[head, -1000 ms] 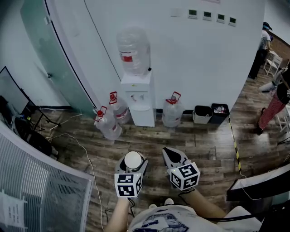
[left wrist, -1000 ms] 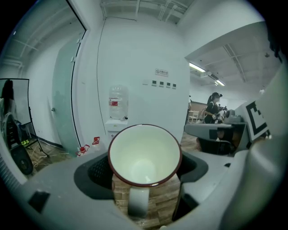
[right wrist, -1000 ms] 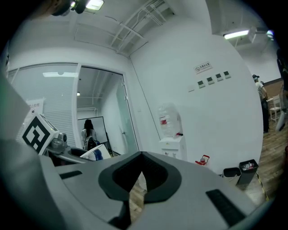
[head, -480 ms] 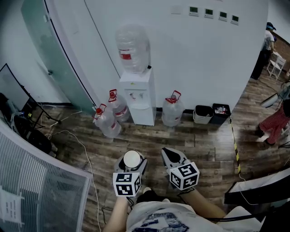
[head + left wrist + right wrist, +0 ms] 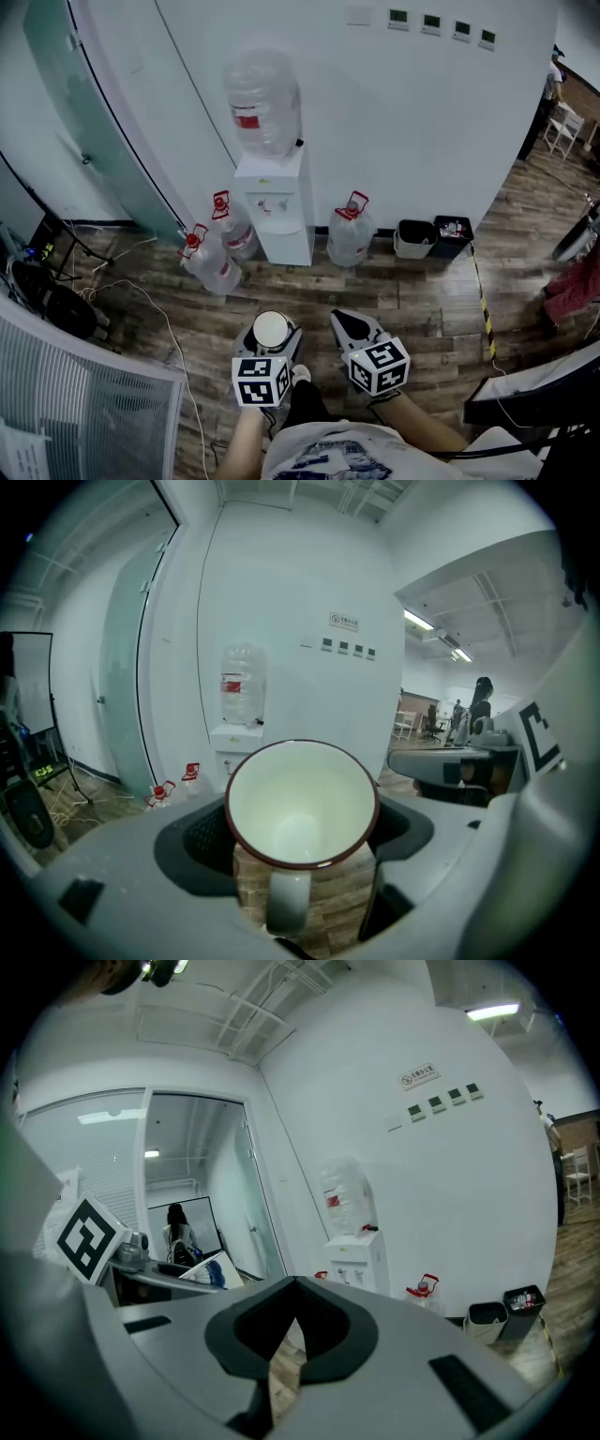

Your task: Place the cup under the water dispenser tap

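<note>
A white enamel cup [image 5: 301, 803] with a dark red rim sits between the jaws of my left gripper [image 5: 300, 832], which is shut on it, handle toward the camera. In the head view the cup [image 5: 271, 329] shows as a white disc above the left gripper's marker cube [image 5: 260, 380]. My right gripper [image 5: 354, 330] is held beside it with nothing in it, jaws shut together [image 5: 292, 1330]. The white water dispenser [image 5: 276, 204], with a clear bottle [image 5: 262, 101] on top, stands against the wall well ahead; its taps [image 5: 275, 201] are over a small recess.
Three spare water jugs stand on the wood floor round the dispenser: two to its left [image 5: 208, 262] and one to its right [image 5: 350, 235]. Two small bins [image 5: 431, 237] sit further right. Cables [image 5: 141, 291] trail at left, beside a glass partition [image 5: 98, 112]. A person [image 5: 574, 286] passes at far right.
The view has shifted forward and a bit right, so the dispenser sits slightly further left and nearer. Both grippers keep their pose, cup still held. The person at right has walked on.
</note>
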Demonstrator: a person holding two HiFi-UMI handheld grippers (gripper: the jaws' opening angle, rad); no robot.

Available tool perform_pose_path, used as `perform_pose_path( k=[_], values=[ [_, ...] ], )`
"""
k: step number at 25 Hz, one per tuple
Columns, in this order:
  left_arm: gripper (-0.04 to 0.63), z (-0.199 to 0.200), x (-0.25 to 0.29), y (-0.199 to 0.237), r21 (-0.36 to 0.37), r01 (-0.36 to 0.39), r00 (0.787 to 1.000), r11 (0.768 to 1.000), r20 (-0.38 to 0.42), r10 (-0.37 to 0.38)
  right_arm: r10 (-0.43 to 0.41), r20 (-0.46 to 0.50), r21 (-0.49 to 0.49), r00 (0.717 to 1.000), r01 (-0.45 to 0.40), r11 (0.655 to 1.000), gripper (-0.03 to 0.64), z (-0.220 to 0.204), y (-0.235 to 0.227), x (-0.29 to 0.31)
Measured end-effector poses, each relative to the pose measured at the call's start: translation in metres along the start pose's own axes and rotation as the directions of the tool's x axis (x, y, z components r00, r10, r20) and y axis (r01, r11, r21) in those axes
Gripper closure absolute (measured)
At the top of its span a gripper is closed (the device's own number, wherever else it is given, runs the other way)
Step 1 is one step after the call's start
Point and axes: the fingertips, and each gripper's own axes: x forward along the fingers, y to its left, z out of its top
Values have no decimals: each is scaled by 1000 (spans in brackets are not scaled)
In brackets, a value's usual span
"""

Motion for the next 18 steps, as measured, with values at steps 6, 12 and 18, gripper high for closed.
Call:
perform_pose_path(
  k=[6,12,18],
  values=[
    [161,30,47,47,16,15,1000,1000,-14,-15,-26,-13,9,1000,26,1000,595,18,-16,65],
    [161,57,89,101,22,33,999,999,-33,-32,-49,-20,18,999,49,999,595,39,-24,135],
    [161,79,124,150,19,57,998,998,-39,-57,-74,-36,17,997,75,997,597,51,-25,194]
  ],
)
